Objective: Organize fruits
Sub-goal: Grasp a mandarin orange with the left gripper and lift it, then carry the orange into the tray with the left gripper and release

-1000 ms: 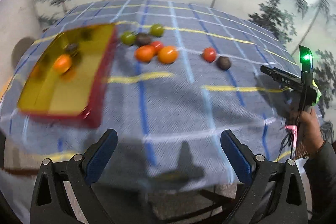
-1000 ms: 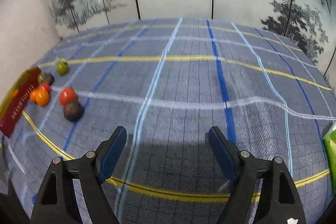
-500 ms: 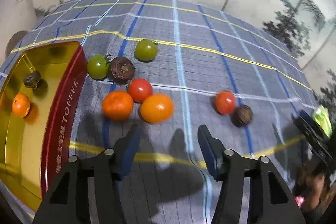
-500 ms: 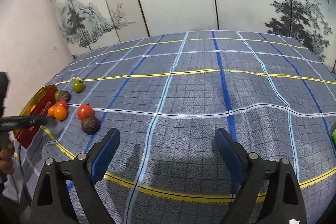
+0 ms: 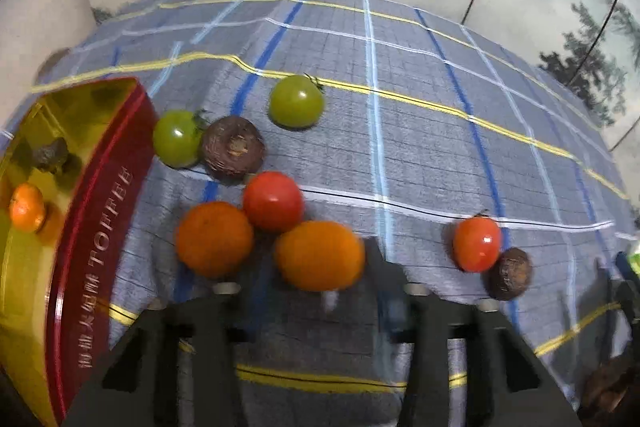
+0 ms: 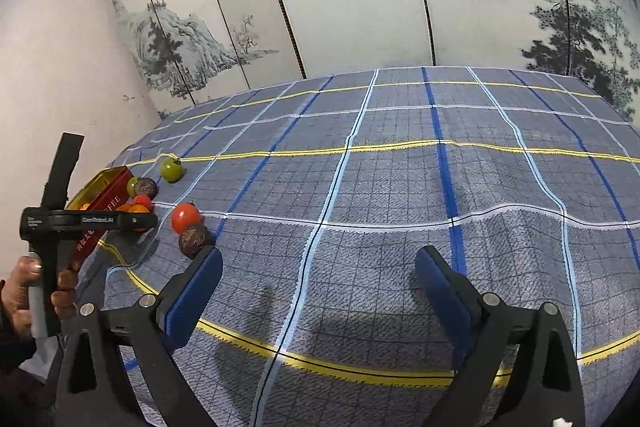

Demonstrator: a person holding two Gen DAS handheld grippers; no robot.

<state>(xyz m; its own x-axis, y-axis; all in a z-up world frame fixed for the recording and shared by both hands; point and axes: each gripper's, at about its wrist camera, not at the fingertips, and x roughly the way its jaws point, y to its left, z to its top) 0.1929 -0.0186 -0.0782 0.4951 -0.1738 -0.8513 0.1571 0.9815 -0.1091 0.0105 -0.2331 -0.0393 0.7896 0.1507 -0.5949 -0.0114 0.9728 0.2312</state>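
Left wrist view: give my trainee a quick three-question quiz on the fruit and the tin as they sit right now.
1. True or false: the toffee tin already holds an orange fruit.
2. Multiple choice: which fruit lies between the fingers of the left gripper? A) the far green tomato B) the nearer orange fruit C) the lone red tomato
3. Fill in: the right gripper hovers over bare tablecloth with its jaws ____.

Key: 1 true; 2 B; 3 open.
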